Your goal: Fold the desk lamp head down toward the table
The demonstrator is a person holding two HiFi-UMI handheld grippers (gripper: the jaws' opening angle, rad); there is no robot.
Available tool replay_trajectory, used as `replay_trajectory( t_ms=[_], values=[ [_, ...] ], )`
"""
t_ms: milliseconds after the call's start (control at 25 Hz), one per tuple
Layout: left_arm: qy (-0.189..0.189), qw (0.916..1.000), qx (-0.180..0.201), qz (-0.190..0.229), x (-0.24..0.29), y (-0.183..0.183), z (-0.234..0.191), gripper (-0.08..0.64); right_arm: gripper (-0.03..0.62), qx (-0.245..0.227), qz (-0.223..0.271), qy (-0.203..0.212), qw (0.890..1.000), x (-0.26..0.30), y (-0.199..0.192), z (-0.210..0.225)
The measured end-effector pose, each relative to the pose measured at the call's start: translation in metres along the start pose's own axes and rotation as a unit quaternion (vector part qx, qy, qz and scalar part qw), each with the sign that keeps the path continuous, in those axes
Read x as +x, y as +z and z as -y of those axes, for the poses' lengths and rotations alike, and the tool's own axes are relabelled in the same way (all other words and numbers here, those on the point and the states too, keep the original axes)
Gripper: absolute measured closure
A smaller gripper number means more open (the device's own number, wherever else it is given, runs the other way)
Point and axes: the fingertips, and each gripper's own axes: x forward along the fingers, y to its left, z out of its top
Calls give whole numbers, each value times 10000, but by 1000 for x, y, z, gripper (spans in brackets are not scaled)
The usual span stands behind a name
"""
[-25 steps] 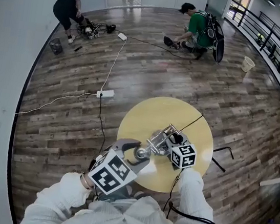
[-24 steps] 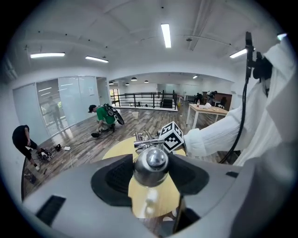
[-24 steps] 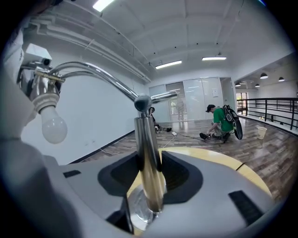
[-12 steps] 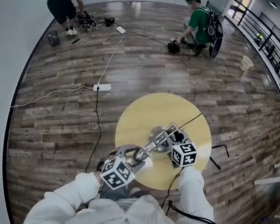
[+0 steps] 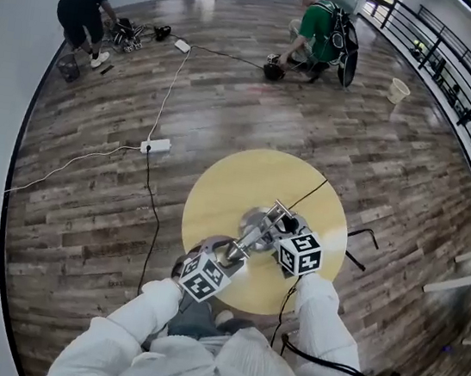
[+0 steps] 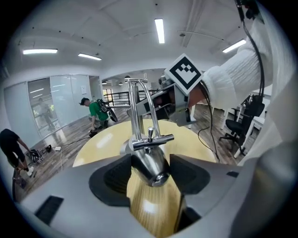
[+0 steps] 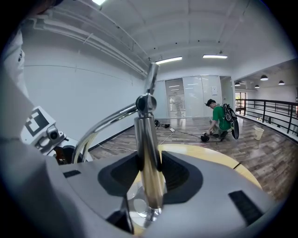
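1. Near the middle of the round yellow table (image 5: pixel 227 186) stands the chrome desk lamp (image 5: pixel 257 229), its round base (image 7: pixel 138 207) flat on the tabletop.
2. From the base, in the head view, the lamp's arm runs toward 7 o'clock and ends in the lamp head (image 6: pixel 149 160), low over the table's near edge.
3. Left gripper (image 6: pixel 151 168), reaching in from 7 o'clock, has the lamp head between its jaws. The jaws are opening, and the dark pads (image 6: pixel 114 179) sit against the head's two sides.
4. Right gripper (image 7: pixel 148 173), coming in from 5 o'clock, is clamped on the lamp's upright post (image 7: pixel 147 139), just above the base.
5. A black cord (image 5: pixel 308 195) leaves the lamp toward 1 o'clock and drops off the table edge.
6. On the wood floor, well apart from the table: a white power strip (image 5: pixel 156 145) at 10 o'clock, a person in black (image 5: pixel 82 13) crouched farther out at 10 o'clock, and a person in green (image 5: pixel 314 29) at 12 o'clock.
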Motion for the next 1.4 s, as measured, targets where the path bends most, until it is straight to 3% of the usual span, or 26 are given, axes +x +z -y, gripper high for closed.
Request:
replay_trajectory(
  t_ms=[400,560,680,800,920,1080,1240,1400],
  values=[
    [-257,9994,-209,81,10,3,-7,308,437,129,71,-240,9996,1,0,4],
    [-145,9994,-256,180,-4,3,-9,314,437,581,356,-542,9962,-12,1,5],
    [-189,9977,-565,309,-26,2,-4,314,437,1072,645,-865,9884,-35,1,6],
    [-243,9917,-1010,758,-55,17,-2,314,439,1374,826,-1480,9759,-66,3,3],
    [-60,9784,-1446,1474,-75,45,-5,319,545,1367,774,-2142,9641,-94,2,-9],
    [526,9632,-1860,1868,-79,57,-8,450,578,1751,781,-2359,9527,-108,-12,-33],
    [739,9628,-1865,1808,-76,50,2,533,578,1943,691,-2376,9492,-108,-28,-53],
    [736,9628,-1886,1790,-81,47,3,557,578,2028,805,-2450,9447,-115,-25,-69]
  ],
)
